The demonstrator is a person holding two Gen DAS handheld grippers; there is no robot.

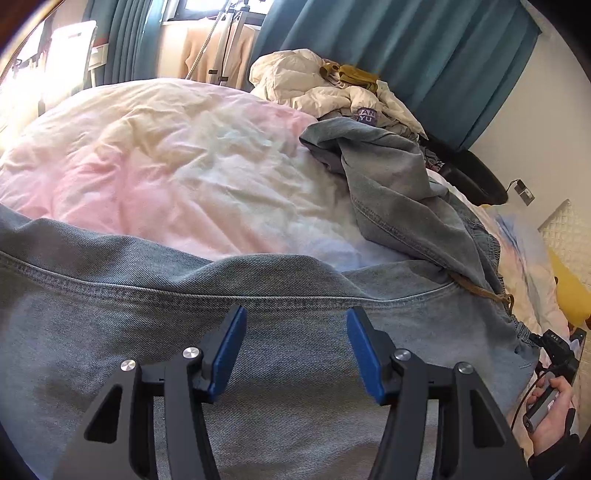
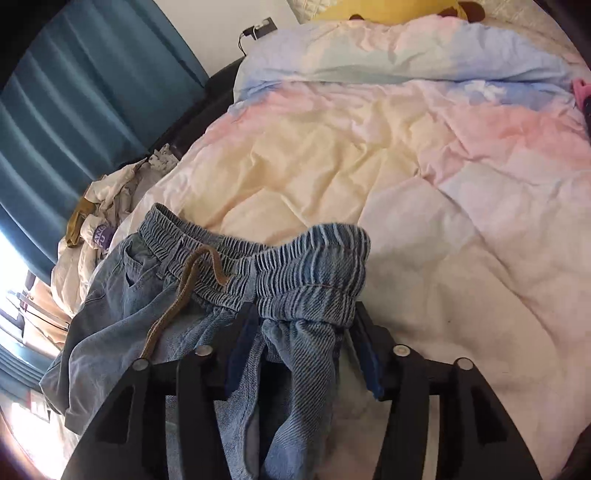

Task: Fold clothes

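Light-blue denim pants (image 1: 166,332) with an elastic waistband (image 2: 314,266) and a brown drawstring (image 2: 177,299) lie on the bed. In the left wrist view my left gripper (image 1: 296,314) is open just above a pant leg, near its stitched seam; the other leg (image 1: 391,192) lies crumpled toward the far right. In the right wrist view my right gripper (image 2: 303,314) has its jaws apart, with the bunched waistband between the blue pads (image 2: 240,347). Whether the pads press the cloth is unclear. The right hand and gripper also show in the left wrist view (image 1: 554,391).
A pastel pink, yellow and blue duvet (image 2: 388,166) covers the bed. A pile of cream clothes (image 1: 325,85) sits at the bed's far edge beside teal curtains (image 1: 424,48). A yellow pillow (image 2: 388,9) lies at the headboard. A wall socket (image 2: 260,27) is by the bed.
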